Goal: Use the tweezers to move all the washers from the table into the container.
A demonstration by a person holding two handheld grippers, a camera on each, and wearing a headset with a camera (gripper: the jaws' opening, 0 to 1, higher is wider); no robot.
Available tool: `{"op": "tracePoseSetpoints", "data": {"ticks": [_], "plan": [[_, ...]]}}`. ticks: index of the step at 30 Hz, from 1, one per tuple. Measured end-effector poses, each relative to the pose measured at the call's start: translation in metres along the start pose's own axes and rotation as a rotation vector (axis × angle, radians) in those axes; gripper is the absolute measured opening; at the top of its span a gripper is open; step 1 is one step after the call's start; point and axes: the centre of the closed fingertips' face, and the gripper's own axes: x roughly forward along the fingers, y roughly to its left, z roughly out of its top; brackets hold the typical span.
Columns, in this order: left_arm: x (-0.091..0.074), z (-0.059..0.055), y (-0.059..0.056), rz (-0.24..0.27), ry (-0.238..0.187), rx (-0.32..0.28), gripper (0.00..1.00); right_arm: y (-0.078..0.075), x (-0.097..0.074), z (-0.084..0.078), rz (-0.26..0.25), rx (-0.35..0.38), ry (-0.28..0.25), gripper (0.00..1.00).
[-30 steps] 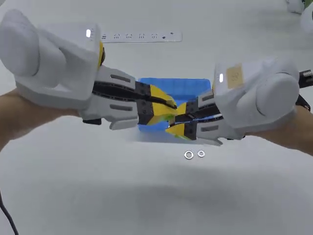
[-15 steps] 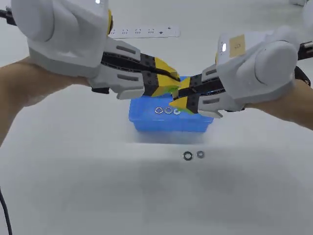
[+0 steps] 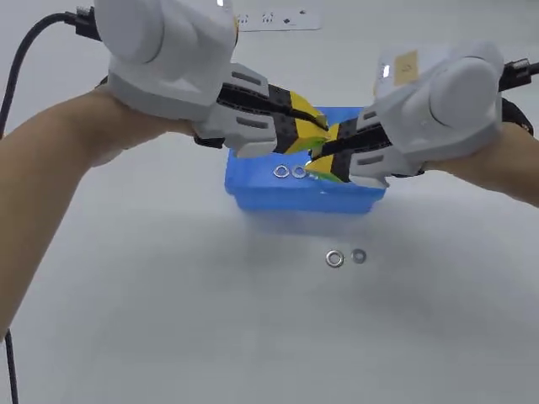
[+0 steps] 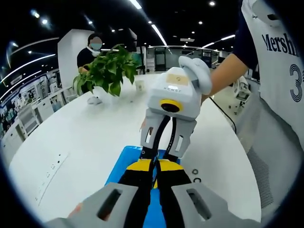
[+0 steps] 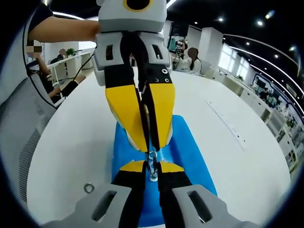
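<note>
My left gripper (image 3: 313, 135) and right gripper (image 3: 324, 166) meet tip to tip above the blue container (image 3: 354, 199). Both are shut on thin metal tweezers (image 5: 152, 167), a short silver stretch of which shows between the right jaws. In the right gripper view the left gripper (image 5: 147, 145) points straight at the camera, over the container (image 5: 183, 156). In the left gripper view the right gripper (image 4: 161, 154) faces me. A few washers (image 3: 282, 172) lie inside the container. Two washers (image 3: 334, 258) lie side by side on the white table in front of it, also seen as the washers (image 4: 195, 172) and one washer (image 5: 89, 187).
A white power strip (image 3: 269, 18) lies at the table's far edge. A potted plant (image 4: 107, 71) stands farther off on the table. People stand in the background. White table surface (image 3: 210, 320) lies in front of the container.
Both grippers, still tip to tip, have moved away from the two table washers to above the container. The washers inside it have come into sight. The head camera has shifted too.
</note>
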Motion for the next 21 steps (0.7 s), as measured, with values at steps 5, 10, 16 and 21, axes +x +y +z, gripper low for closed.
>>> {"op": "tracePoseSetpoints", "data": {"ticks": [5,10,16,21], "plan": [[0.001,-0.005,0.002,0.000,-0.002,-0.027,0.06,0.002,0.004,-0.003,0.014,0.017,0.008,0.10],[0.000,-0.004,0.003,-0.002,-0.010,-0.037,0.07,0.002,0.004,-0.003,0.012,0.024,0.007,0.11],[-0.001,-0.004,0.001,-0.007,-0.001,-0.029,0.07,0.005,0.002,-0.002,0.015,0.023,0.018,0.11],[-0.007,0.007,-0.006,-0.006,-0.003,-0.008,0.07,0.005,-0.008,0.007,0.002,0.005,0.004,0.12]]}}
